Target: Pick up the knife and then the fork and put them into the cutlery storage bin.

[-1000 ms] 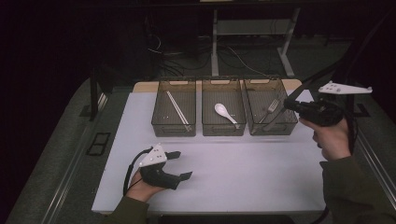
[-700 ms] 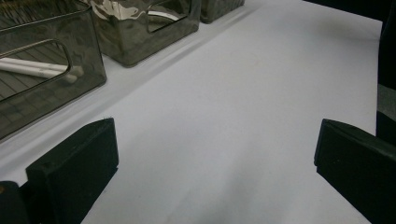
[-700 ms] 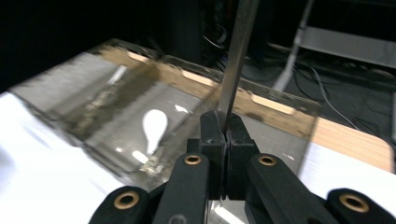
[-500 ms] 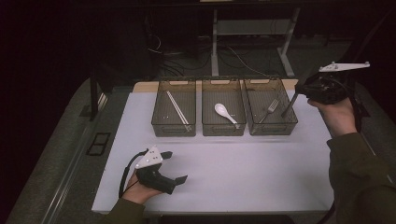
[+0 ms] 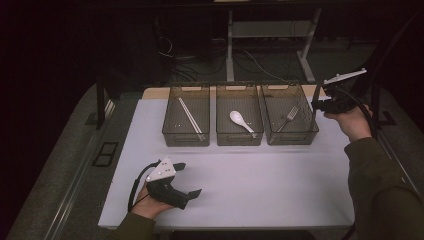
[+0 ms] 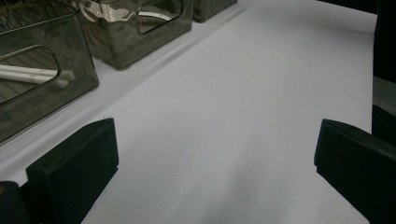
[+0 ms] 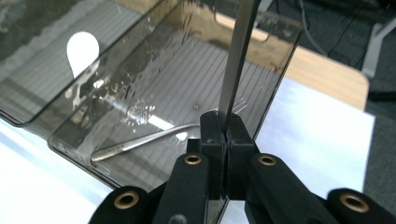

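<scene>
Three smoky see-through bins stand in a row at the back of the white table (image 5: 280,180). The left bin (image 5: 186,138) holds white chopsticks (image 5: 190,116), the middle bin (image 5: 239,138) a white spoon (image 5: 240,120), the right bin (image 5: 292,137) a metal fork (image 5: 288,117). My right gripper (image 5: 316,103) hovers at the right bin's right wall, shut on a thin flat metal utensil (image 7: 236,60) that stands up from its jaws (image 7: 223,126). The fork (image 7: 140,140) lies in the bin below. My left gripper (image 5: 191,178) rests open on the table's front left, with nothing between its jaws (image 6: 215,163).
A bare wooden strip (image 5: 155,93) of tabletop runs behind the bins. Beyond it are a desk frame (image 5: 230,45) and cables (image 5: 190,60) on the dark floor. The left bin (image 6: 42,88) sits near the left gripper's jaws, chopsticks (image 6: 32,74) inside.
The right hand has moved back and to the right, carrying the metal utensil from in front of the right bin to its right side. The left gripper shifted slightly toward the table's front.
</scene>
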Demonstrator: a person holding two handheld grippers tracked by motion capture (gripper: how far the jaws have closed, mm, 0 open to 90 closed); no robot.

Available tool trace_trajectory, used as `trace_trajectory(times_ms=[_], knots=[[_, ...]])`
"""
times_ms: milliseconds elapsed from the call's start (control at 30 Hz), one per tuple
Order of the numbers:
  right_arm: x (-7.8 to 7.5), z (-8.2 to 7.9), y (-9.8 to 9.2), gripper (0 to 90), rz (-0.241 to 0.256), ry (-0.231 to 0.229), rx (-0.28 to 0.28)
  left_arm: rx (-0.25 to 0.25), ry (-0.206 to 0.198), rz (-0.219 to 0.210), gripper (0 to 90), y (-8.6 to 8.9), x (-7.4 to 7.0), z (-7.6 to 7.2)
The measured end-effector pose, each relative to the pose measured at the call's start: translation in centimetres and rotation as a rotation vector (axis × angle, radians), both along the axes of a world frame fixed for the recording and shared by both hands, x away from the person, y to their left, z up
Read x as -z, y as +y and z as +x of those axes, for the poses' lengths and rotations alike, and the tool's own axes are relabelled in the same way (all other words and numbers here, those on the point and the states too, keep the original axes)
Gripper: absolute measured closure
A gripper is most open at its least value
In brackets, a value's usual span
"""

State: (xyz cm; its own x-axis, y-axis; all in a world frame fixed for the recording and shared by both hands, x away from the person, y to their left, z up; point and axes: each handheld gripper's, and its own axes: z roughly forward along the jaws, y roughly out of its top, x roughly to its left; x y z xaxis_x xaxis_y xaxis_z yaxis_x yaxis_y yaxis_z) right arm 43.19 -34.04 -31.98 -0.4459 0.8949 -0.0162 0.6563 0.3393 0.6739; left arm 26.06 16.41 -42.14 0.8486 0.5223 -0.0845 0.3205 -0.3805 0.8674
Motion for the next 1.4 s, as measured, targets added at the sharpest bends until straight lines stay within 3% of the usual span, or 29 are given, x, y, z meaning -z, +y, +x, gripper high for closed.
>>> trace_trajectory(times_ms=[67, 200, 433, 600, 733, 867, 1100, 1267, 1400], knots=[[0.6, 0.6, 0.3, 88.6, -0.012, 0.017, 0.002, -0.001, 0.000, 0.003, 0.0, 0.0, 0.0, 0.0], [1.1, 1.5, 0.6, 88.6, 0.012, 0.009, 0.007, 0.002, -0.001, 0.007, 0.0, -0.1, 0.0, 0.0], [2.6, 3.5, 2.0, 88.3, 0.027, -0.033, 0.027, 0.010, -0.008, 0.006, 0.0, -0.2, -0.1, 0.1], [3.6, 4.8, 3.4, 87.9, 0.008, -0.016, 0.026, 0.014, -0.007, 0.005, 0.0, -0.3, -0.1, 0.1], [5.0, 5.6, 3.7, 87.7, -0.008, 0.037, 0.036, 0.018, -0.011, -0.002, 0.0, -0.3, -0.2, 0.1], [5.6, 5.6, 3.8, 82.6, 0.013, 0.041, 0.046, 0.019, -0.009, -0.001, 0.0, -0.3, -0.2, 0.1], [5.0, 5.0, 3.6, 67.6, 0.064, 0.026, 0.027, 0.017, -0.010, -0.003, 0.0, -0.4, -0.2, 0.1], [4.6, 3.7, 3.3, 50.0, 0.137, 0.001, -0.001, 0.016, -0.008, 0.001, 0.0, -0.3, -0.1, 0.1], [4.3, 1.9, 3.2, 41.3, 0.175, -0.027, -0.039, 0.018, -0.007, -0.001, 0.0, -0.2, -0.1, 0.1]])
